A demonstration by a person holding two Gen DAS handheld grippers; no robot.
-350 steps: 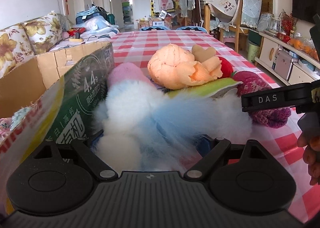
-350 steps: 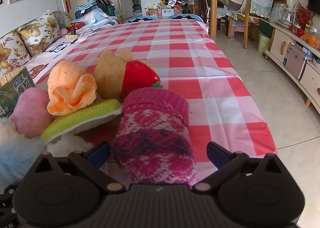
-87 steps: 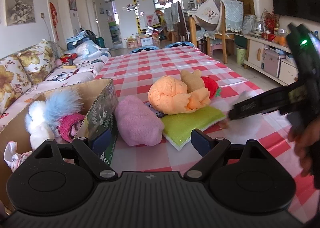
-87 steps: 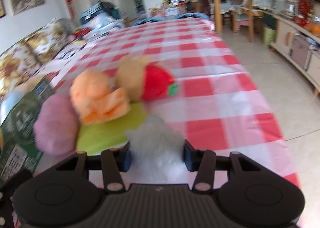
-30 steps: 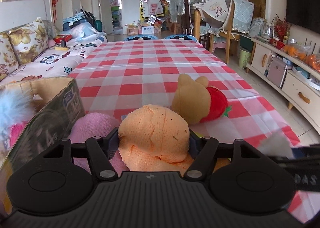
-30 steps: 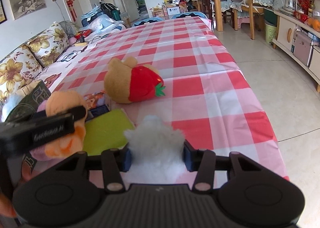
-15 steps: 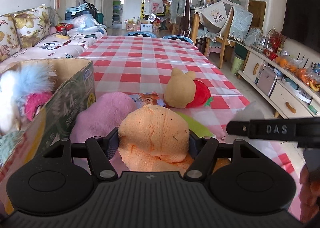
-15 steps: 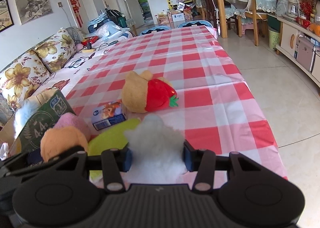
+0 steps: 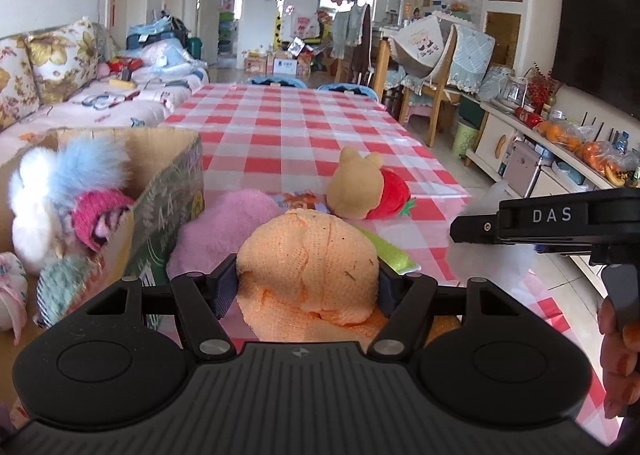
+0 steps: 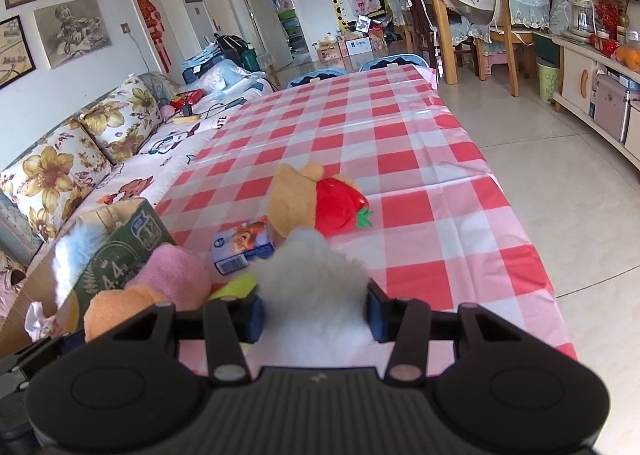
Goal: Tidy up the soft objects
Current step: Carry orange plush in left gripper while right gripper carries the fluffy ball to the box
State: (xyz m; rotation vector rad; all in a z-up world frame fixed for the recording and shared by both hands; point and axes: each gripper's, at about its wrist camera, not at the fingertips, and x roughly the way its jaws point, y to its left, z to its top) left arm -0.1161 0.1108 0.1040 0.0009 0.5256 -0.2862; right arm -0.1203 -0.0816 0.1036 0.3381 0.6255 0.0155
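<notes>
My left gripper (image 9: 306, 283) is shut on an orange knitted soft toy (image 9: 308, 267), held above the table beside the cardboard box (image 9: 168, 191). The box holds a blue-and-white fluffy toy (image 9: 60, 179) and a pink knitted piece (image 9: 94, 215). My right gripper (image 10: 316, 313) is shut on a white fluffy ball (image 10: 316, 291), and appears in the left wrist view as a black bar at the right (image 9: 560, 221). On the red-checked cloth lie a pink plush (image 9: 224, 227), a green sponge (image 9: 390, 255) and a tan bear with a strawberry (image 10: 316, 203).
A small blue printed carton (image 10: 242, 245) lies by the bear. A flowered sofa (image 10: 80, 151) runs along the left of the table. Chairs (image 10: 516, 15) and a low cabinet (image 10: 596, 87) stand at the right, across bare tiled floor (image 10: 580, 215).
Both grippers have risen with their loads. The left one has shifted left toward the box, so more of its inside shows. The right gripper's view now looks down on the table from higher.
</notes>
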